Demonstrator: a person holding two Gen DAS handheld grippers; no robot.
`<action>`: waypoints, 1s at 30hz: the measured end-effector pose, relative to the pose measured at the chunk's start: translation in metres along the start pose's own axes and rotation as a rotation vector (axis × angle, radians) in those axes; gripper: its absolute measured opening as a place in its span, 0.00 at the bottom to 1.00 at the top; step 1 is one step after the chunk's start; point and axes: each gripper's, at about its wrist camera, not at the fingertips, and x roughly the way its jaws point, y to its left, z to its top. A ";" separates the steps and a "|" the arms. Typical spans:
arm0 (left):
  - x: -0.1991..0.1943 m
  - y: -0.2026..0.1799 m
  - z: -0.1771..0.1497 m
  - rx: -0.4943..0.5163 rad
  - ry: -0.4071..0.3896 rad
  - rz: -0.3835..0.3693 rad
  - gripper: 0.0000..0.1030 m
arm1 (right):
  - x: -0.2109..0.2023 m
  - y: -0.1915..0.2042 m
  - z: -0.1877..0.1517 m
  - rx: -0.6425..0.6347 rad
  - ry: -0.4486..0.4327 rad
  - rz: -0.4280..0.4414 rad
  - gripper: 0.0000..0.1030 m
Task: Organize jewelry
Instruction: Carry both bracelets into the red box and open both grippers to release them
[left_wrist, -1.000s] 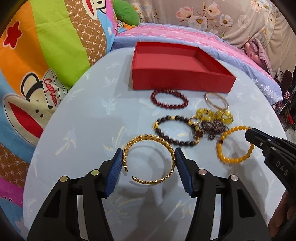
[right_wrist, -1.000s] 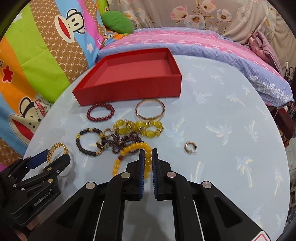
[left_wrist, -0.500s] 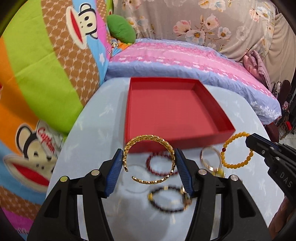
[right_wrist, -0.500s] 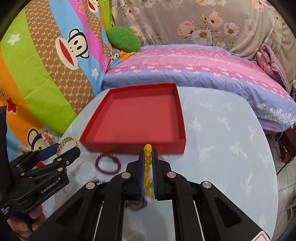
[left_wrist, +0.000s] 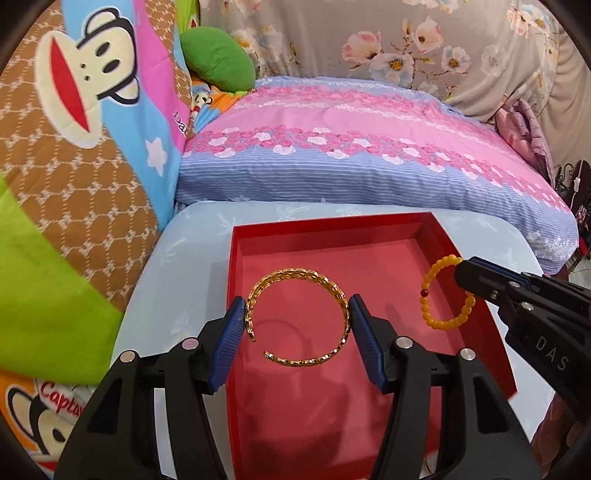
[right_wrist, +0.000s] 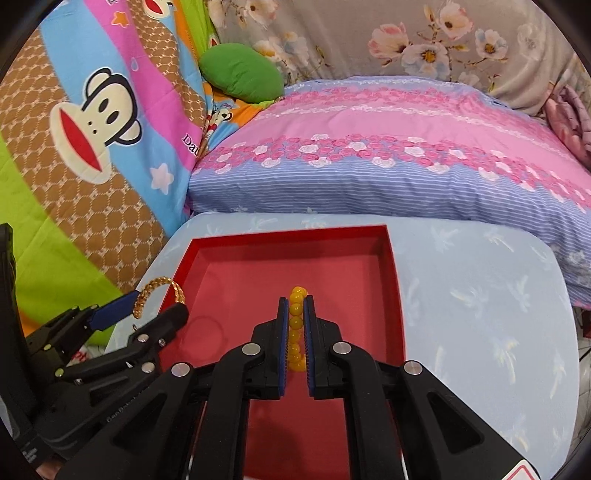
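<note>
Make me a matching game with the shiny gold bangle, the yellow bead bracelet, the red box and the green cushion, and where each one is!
Things:
1. gold bangle
2. yellow bead bracelet
3. red box
4. green cushion

Places:
A. on the pale blue table
B. back on the bedding, beyond the table
C. clamped in the left gripper
D. pinched in the right gripper

Pairs: 1-C, 2-D, 3-A, 4-B

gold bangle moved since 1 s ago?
Yes. The gold bangle, clamped in the left tongs, went from the tablecloth to above the red tray.
</note>
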 end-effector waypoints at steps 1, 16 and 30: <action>0.008 0.000 0.006 0.001 0.008 0.000 0.53 | 0.008 -0.001 0.006 -0.003 0.005 -0.004 0.07; 0.075 -0.004 0.021 -0.001 0.089 0.020 0.53 | 0.078 -0.029 0.021 -0.004 0.094 -0.137 0.13; 0.047 -0.001 0.017 -0.040 0.053 0.051 0.79 | 0.023 -0.009 0.006 -0.043 -0.006 -0.138 0.51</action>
